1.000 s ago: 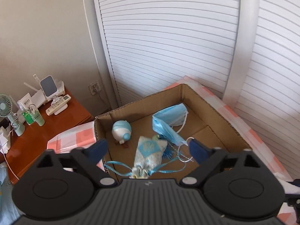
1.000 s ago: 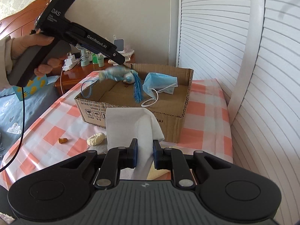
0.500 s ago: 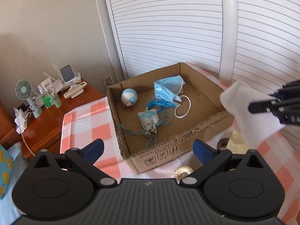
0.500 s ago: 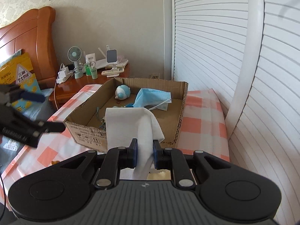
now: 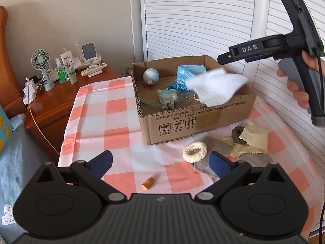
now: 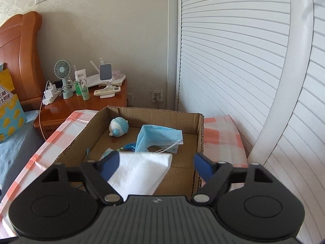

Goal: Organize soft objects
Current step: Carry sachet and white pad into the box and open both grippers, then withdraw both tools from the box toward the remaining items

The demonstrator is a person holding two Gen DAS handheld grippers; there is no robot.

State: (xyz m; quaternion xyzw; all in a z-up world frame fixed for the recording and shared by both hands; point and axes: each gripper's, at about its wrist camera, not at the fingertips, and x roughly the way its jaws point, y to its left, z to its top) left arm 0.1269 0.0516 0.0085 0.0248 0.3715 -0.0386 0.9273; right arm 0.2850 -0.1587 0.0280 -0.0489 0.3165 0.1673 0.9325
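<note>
White cloth point(image 6: 140, 172) lies loose between the spread jaws of the right gripper point(image 6: 156, 165), which have just been opening above the cardboard box point(image 6: 195, 126) at frame centre; neither pad presses it. Left gripper point(image 5: 160, 161), low in its frame, stands wide open and holds nothing, over the checked tablecloth point(image 5: 97, 118) near a cream ring point(image 5: 194, 151).

A white cloth point(image 5: 216, 88) hangs blurred over the cardboard box point(image 5: 195, 120), just under the right gripper point(image 5: 223, 58). 2 knitted rings point(image 5: 194, 151) lie on the checked tablecloth point(image 5: 113, 122).
</note>
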